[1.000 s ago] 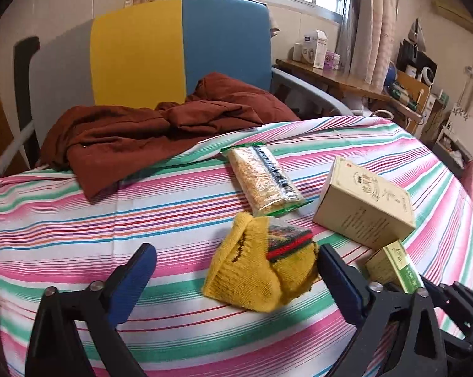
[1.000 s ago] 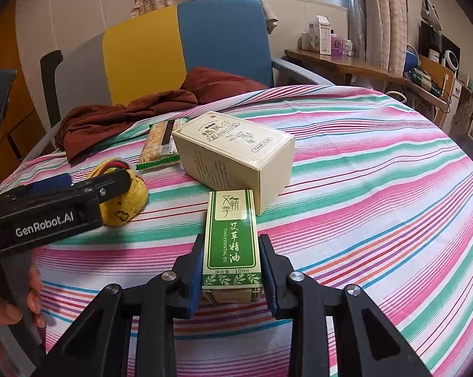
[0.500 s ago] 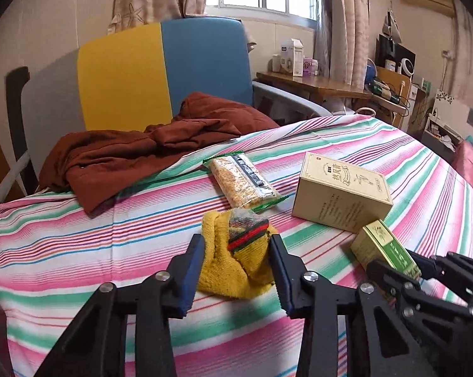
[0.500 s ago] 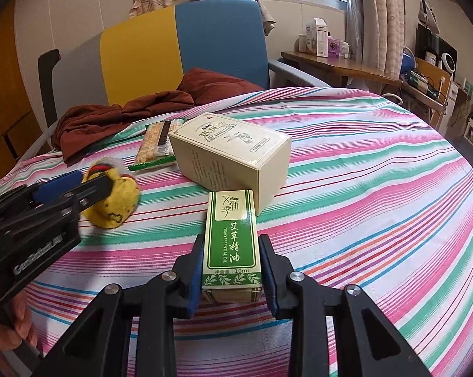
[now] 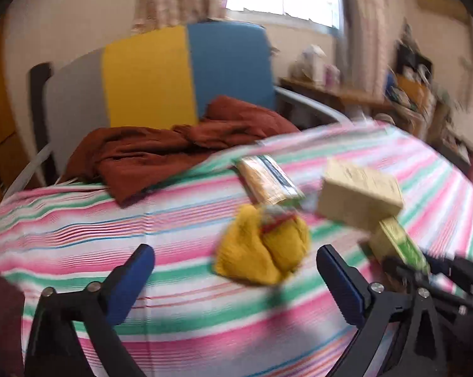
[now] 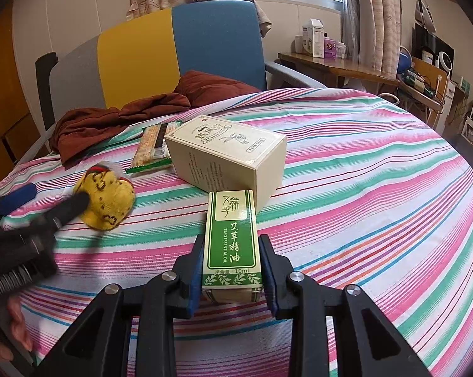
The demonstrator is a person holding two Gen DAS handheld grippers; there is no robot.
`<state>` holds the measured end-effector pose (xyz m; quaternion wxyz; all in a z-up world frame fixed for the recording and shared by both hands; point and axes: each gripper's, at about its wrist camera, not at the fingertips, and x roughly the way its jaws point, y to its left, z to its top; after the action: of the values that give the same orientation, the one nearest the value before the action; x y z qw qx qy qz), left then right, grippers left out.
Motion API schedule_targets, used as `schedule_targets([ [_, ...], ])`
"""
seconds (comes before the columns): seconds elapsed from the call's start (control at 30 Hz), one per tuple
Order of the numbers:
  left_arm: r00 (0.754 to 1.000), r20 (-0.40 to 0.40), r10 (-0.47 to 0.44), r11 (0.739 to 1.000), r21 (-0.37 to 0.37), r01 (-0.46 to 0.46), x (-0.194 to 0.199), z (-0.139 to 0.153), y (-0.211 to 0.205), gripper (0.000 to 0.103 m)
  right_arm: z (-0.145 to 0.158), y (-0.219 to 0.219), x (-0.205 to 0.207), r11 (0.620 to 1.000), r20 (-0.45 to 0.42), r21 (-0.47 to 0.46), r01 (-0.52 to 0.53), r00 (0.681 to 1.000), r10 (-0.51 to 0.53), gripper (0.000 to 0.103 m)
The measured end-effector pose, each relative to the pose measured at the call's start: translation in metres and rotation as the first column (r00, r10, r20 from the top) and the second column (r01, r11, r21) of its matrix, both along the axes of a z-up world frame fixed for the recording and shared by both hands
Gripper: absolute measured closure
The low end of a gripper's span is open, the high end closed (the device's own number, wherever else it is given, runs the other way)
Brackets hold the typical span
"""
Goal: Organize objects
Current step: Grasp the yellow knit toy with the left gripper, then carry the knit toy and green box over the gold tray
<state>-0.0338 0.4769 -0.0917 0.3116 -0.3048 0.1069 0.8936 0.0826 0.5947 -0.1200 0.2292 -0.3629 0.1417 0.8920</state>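
Observation:
A yellow sock [image 5: 261, 251] lies bunched on the striped tablecloth [image 5: 142, 220]. My left gripper [image 5: 235, 253] is around its near end, and the jaws are opening wide. The pads stand clear of the sock. The left wrist view is blurred by motion. My right gripper [image 6: 232, 242] is shut on a small green essential-oil box [image 6: 231, 238], which rests lengthwise on the cloth. That box touches a larger cream box [image 6: 227, 157] behind it. A snack packet [image 6: 151, 147] lies beyond, between the cream box and the sock [image 6: 107, 201].
A brown garment [image 5: 173, 150] is heaped at the table's far edge, against a grey, yellow and blue chair [image 5: 186, 72]. A cluttered wooden desk [image 6: 337, 66] stands at the back right. A hand [image 6: 16, 323] shows at the lower left of the right wrist view.
The left gripper closed around the sock half a second ago and now stands wide apart again, with the sock left on the cloth. The right gripper and green box have not moved.

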Motion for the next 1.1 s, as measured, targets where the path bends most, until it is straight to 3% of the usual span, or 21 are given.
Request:
schedule_targets([
  [0.1,0.998,0.052,-0.026,0.999,0.023,0.025,-0.009,-0.001,0.006,0.000,0.000,0.000,0.000,1.000,0.000,0.002,0.000,1.000,0.000,0.072],
  [0.23,0.992,0.083,-0.092,0.991,-0.087,0.099,-0.012,-0.014,0.037,0.000,-0.001,0.000,0.001,1.000,-0.002,0.001,0.001,1.000,-0.001,0.072],
  [0.3,0.988,0.122,-0.098,0.987,-0.113,0.112,-0.018,-0.022,0.044,0.011,-0.001,0.000,0.001,1.000,-0.001,0.002,0.001,1.000,-0.001,0.072],
  [0.33,0.982,0.160,-0.096,0.986,-0.119,0.116,-0.023,-0.028,0.045,0.037,-0.001,0.000,0.001,1.000,-0.001,0.003,0.001,1.000,-0.001,0.072],
  [0.4,0.973,0.206,-0.103,0.989,-0.082,0.122,-0.030,-0.032,0.040,0.042,-0.001,-0.001,0.001,1.000,0.000,0.007,0.003,1.000,-0.003,0.072],
  [0.47,0.976,0.197,-0.097,0.993,-0.049,0.109,-0.029,-0.030,0.031,0.047,-0.001,-0.002,0.000,1.000,0.003,0.014,0.003,1.000,-0.003,0.072],
  [0.7,0.992,0.124,-0.005,0.999,0.045,0.000,-0.015,-0.015,-0.013,0.047,0.004,-0.007,0.002,0.999,-0.011,0.049,0.003,1.000,-0.002,0.072],
  [0.87,0.999,0.048,-0.012,0.998,0.062,0.009,0.008,-0.003,-0.035,0.047,0.017,-0.024,0.010,0.991,-0.066,0.130,-0.023,0.997,0.032,0.072],
  [1.1,1.000,-0.006,-0.023,0.996,0.082,0.023,0.044,0.007,-0.074,0.047,0.028,-0.048,0.025,0.991,-0.119,0.127,-0.050,0.991,0.065,0.072],
])
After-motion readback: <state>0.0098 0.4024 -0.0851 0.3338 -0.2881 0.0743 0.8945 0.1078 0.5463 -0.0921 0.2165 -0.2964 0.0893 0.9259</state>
